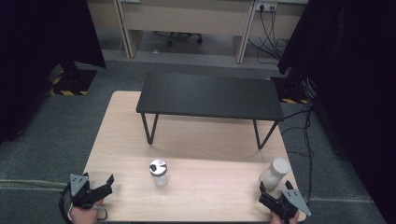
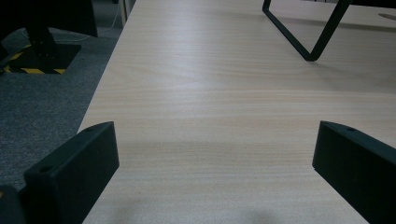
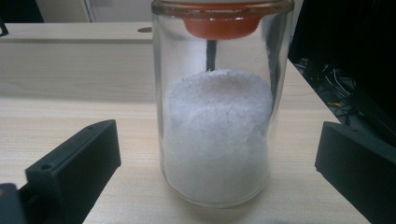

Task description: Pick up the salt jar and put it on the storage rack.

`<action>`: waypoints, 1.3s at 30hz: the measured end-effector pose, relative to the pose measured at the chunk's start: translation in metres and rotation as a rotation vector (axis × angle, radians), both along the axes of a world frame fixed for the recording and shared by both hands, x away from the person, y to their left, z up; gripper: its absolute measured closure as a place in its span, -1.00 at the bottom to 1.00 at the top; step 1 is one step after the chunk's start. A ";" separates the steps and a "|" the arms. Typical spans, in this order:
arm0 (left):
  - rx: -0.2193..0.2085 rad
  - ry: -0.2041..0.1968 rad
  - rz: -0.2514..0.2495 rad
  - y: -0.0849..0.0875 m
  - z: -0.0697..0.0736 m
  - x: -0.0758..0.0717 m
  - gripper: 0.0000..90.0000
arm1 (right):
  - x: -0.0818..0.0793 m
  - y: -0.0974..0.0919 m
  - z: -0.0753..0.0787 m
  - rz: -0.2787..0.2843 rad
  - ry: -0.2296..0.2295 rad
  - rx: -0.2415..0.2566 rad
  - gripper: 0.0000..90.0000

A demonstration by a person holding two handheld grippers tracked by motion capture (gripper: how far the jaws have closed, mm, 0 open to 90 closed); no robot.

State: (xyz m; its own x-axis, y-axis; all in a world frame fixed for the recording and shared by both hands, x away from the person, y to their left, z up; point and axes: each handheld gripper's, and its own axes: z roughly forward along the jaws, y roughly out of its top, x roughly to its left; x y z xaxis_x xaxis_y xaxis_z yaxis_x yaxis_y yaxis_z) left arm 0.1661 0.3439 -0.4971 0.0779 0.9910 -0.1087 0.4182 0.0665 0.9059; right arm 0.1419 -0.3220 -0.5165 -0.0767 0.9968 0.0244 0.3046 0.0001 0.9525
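The right gripper [image 1: 275, 195] sits at the near right corner of the surface [image 1: 196, 140], its jaws spread wide and holding nothing. Just beyond its tips stands a glass jar [image 1: 274, 172] of white grains, upright and untouched. The right gripper view looks straight at that jar [image 3: 217, 112] standing between the two black jaws and clear of both. It brings out what the high view cannot: clear glass walls, white grains filling more than half the jar, and an orange stopper at the top. The left gripper [image 1: 100, 189] rests at the near left corner, well apart from the jar, likewise released and empty. Its own view looks along bare pale wood toward one foot of the black bench [image 2: 306, 32].

The high view adds a second, smaller jar [image 1: 159, 172] with a shiny metal lid, left of the glass jar and near the middle of the front edge. Behind both jars the low black bench [image 1: 210, 95] stands on thin legs on the surface. Grey carpet surrounds the surface. Dark curtains hang at either side, with cables on the floor to the right and desks along the far wall.
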 end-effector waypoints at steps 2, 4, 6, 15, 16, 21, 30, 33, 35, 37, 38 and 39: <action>0.000 0.001 -0.007 0.001 0.000 0.000 -1.00 | 0.000 0.000 0.000 0.001 0.001 0.002 -0.99; 0.004 0.000 -0.021 0.002 0.000 0.000 -1.00 | 0.000 -0.001 0.000 0.002 0.001 0.002 -0.99; 0.006 0.003 -0.039 0.003 0.001 0.001 -1.00 | 0.000 -0.001 0.000 0.004 0.000 0.004 -0.99; -0.002 0.023 -0.113 0.004 0.006 0.004 -1.00 | 0.000 0.000 0.000 0.001 -0.002 0.003 -0.99; 0.000 0.023 -0.119 0.003 0.007 0.004 -1.00 | 0.000 0.000 0.000 0.002 0.000 0.002 -0.99; -0.003 0.009 -0.138 -0.004 0.008 0.001 -0.99 | 0.000 -0.001 0.000 0.006 0.002 -0.002 -0.99; 0.009 0.008 -0.197 -0.021 0.009 0.003 -0.99 | 0.000 -0.002 0.001 0.009 0.003 0.008 -0.99; 0.019 0.009 -0.214 -0.023 0.012 0.004 -0.99 | 0.000 -0.003 0.000 0.013 0.003 0.010 -0.99; 0.020 0.006 -0.223 -0.023 0.014 0.005 -0.99 | 0.000 -0.003 0.001 0.015 0.003 0.007 -0.99; 0.022 0.001 -0.233 -0.025 0.015 0.005 -0.99 | 0.000 -0.002 0.001 0.016 0.005 0.002 -0.99; 0.023 -0.003 -0.242 -0.025 0.016 0.005 -0.99 | 0.000 -0.002 0.001 0.016 0.005 0.001 -0.99; 0.019 -0.004 -0.247 -0.026 0.016 0.005 -0.99 | 0.000 -0.002 0.001 0.016 0.005 0.002 -0.99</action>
